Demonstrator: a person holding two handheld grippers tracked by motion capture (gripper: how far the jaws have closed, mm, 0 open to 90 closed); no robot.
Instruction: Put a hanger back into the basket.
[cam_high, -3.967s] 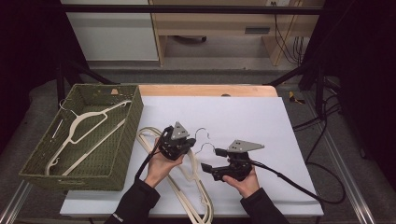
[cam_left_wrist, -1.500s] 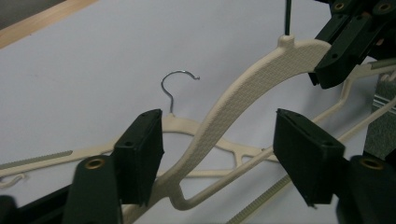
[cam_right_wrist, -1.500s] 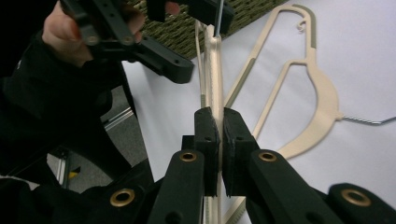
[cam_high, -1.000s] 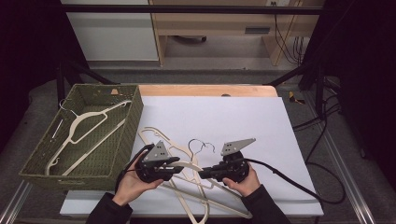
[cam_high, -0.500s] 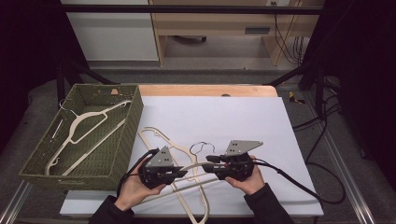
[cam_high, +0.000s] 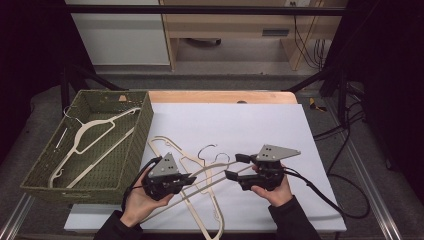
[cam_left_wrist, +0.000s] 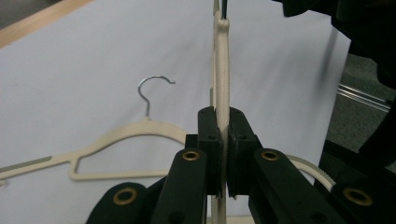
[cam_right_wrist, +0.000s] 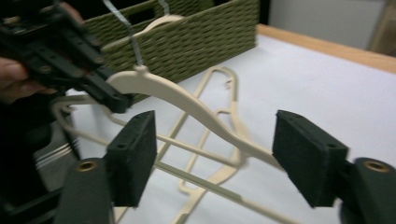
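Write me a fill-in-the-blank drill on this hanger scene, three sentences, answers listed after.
1. The left hand-held gripper is shut on a cream ____ that is lifted off the white table.
2. The jaws of the right hand-held gripper stand ____, with nothing pressed between the pads.
3. One more cream hanger lies inside the green woven ____ at the table's left side.

Missing words: hanger; open; basket

High view looks down over the table (cam_high: 260, 125); both claw views sit close, sharing the cream hanger (cam_left_wrist: 221, 70).
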